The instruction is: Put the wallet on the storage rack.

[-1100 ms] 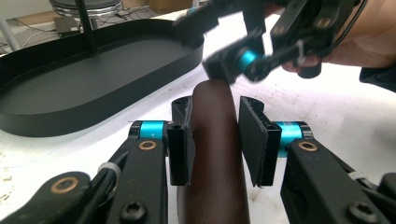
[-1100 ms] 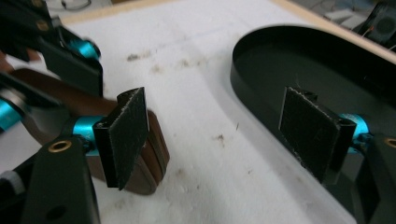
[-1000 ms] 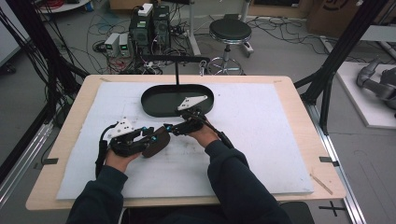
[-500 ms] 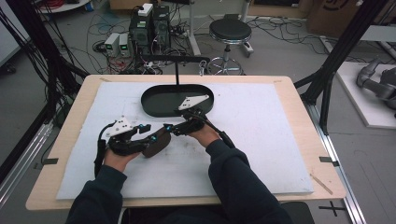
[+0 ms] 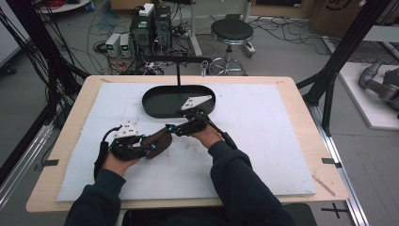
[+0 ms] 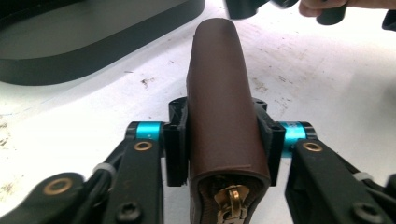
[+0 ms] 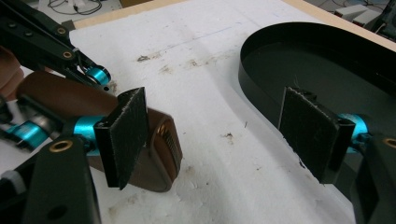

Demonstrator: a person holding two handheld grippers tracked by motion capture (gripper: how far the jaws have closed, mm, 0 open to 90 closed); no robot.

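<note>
Left gripper (image 6: 223, 140) jaws just closed again on brown pouch (image 6: 219, 93), hands unmoved

— Left gripper (image 5: 153, 147): jaws let go half a second back, now just closed again, pads pressed on both flanks of the brown zip pouch (image 6: 224, 107).

— Pouch itself?

— Barely shifted; far end tipped a touch nearer the right gripper (image 5: 175, 130), zip pull now at the near end between the left jaws.

— Left hand (image 5: 120, 157)?

— Nudged slightly, hardly worth noting, toward the middle of the white mat (image 5: 263, 141).

— Gap between the two grippers?

— Marginally tighter than a second ago; pouch tip now just beside one right-gripper pad.
</note>
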